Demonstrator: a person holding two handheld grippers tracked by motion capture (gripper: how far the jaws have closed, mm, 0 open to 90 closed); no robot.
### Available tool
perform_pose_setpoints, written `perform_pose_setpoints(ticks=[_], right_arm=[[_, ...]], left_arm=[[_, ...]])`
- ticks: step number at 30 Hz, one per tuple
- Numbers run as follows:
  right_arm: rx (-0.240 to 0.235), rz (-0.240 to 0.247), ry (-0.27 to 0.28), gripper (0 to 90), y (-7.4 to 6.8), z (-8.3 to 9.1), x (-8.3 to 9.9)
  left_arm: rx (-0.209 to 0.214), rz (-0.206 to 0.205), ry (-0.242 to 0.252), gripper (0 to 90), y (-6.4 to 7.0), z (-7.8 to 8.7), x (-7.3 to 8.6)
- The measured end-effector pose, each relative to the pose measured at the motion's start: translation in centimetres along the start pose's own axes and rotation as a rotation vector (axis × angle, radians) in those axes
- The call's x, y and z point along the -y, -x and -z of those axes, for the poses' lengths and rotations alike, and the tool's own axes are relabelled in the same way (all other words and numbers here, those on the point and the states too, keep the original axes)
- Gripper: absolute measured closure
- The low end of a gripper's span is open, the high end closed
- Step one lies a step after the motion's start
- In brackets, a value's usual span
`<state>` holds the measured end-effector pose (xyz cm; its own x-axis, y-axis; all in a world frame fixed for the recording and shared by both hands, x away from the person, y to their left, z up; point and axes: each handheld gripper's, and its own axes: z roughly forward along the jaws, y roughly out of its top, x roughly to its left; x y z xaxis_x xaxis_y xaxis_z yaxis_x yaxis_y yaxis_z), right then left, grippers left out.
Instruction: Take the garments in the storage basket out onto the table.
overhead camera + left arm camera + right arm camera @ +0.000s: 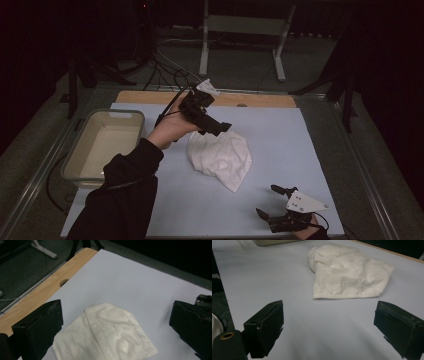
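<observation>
- Dark room; table (280, 210) covered by a pale blue sheet, wooden edge at its far side.
- White cloth (221, 156) lies crumpled mid-table, partly folded over itself, one hemmed edge showing.
- Left hand-held gripper (220, 127) hovers just above the cloth's far edge, jaws spread wide, nothing between them.
- Right hand-held gripper (272, 202) sits low, well short of the cloth, jaws also spread and empty.
- Beige bin (85, 150) stands empty, off to the left hand-held gripper's outer side.
- Judgement: early stage; cloth not yet gripped, so grasping and handling remain.
</observation>
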<state>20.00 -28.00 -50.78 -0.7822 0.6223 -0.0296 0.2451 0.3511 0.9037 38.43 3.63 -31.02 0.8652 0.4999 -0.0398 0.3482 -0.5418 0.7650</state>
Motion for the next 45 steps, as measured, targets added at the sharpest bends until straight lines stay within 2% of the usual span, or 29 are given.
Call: perform_pose_setpoints(ticks=[6,11,17,18,20,26,28,29,39,41,45], right_arm=[[0.002,0.01,0.006,9.2,0.0,-0.2,-0.1],[0.001,0.009,0.004,9.2,0.0,-0.2,-0.1],[-0.001,0.012,-0.002,9.2,-0.1,-0.2,0.0],[-0.001,0.01,-0.001,9.2,-0.1,-0.2,0.0],[-0.004,0.009,-0.003,9.2,-0.1,-0.2,0.0],[0.001,0.01,-0.005,9.2,-0.1,-0.2,0.0],[-0.002,0.008,-0.003,9.2,-0.1,-0.2,0.0],[-0.002,0.009,-0.003,9.2,-0.1,-0.2,0.0],[-0.003,0.013,-0.005,9.2,-0.1,-0.3,0.0],[-0.001,0.013,-0.005,9.2,-0.1,-0.2,0.0],[-0.003,0.01,-0.009,9.2,-0.1,-0.2,0.0]], left_arm=[[0.013,-0.018,-0.002,0.0,-0.1,0.6,1.1],[0.02,-0.007,0.002,0.0,-0.2,1.1,2.3],[0.001,0.001,0.015,0.0,0.0,1.4,3.9],[0.003,0.002,0.011,0.0,0.3,1.1,4.9],[0.003,-0.018,-0.01,0.0,0.6,0.8,5.7],[0.03,-0.014,-0.008,0.0,1.2,0.4,8.2],[0.023,-0.018,-0.018,0.0,1.4,0.2,9.0],[0.035,-0.015,-0.023,0.0,1.4,0.1,9.4],[0.05,-0.023,-0.045,0.0,2.3,-0.2,12.2],[0.055,-0.027,-0.053,0.0,2.7,-0.3,13.4],[0.068,-0.024,-0.062,0.0,3.1,-0.4,14.5]])
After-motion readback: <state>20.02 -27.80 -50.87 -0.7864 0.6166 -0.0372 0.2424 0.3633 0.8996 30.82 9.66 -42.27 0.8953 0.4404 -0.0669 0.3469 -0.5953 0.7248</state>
